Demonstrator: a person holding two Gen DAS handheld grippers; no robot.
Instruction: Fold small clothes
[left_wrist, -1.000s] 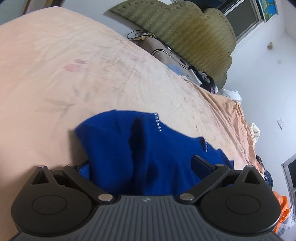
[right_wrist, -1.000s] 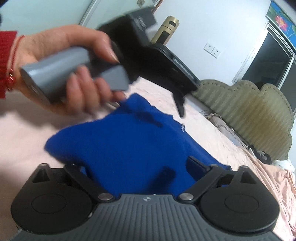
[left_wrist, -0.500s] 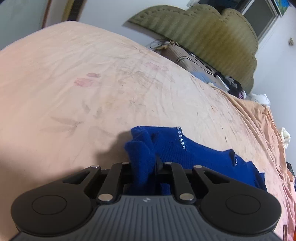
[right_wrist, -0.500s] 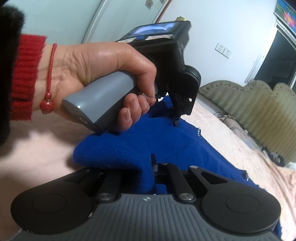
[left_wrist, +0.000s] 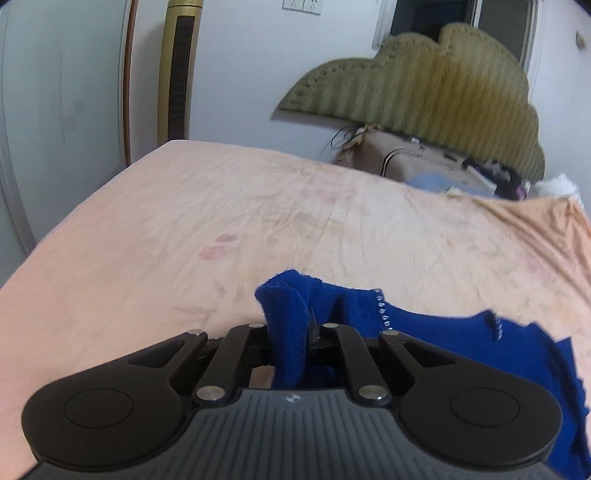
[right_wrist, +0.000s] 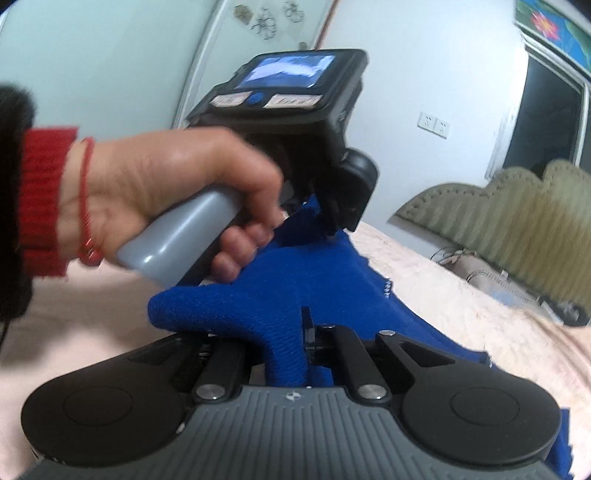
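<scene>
A small blue knit garment with a row of small studs lies on the peach bedsheet. My left gripper is shut on one bunched edge of it and holds that edge off the sheet. My right gripper is shut on another edge of the same garment. In the right wrist view the left gripper and the hand that holds it sit just above the cloth, with blue fabric pinched in its tip. Both sets of fingertips are buried in fabric.
An olive padded headboard stands at the far end with a bag and loose clothes below it. A gold tower fan stands by the wall at the far left. The bed's left edge drops off beside a pale wardrobe.
Both grippers went from open over the garment to shut on its edges. Both have since lifted and tilted up, so the wall and headboard now fill the upper view.
</scene>
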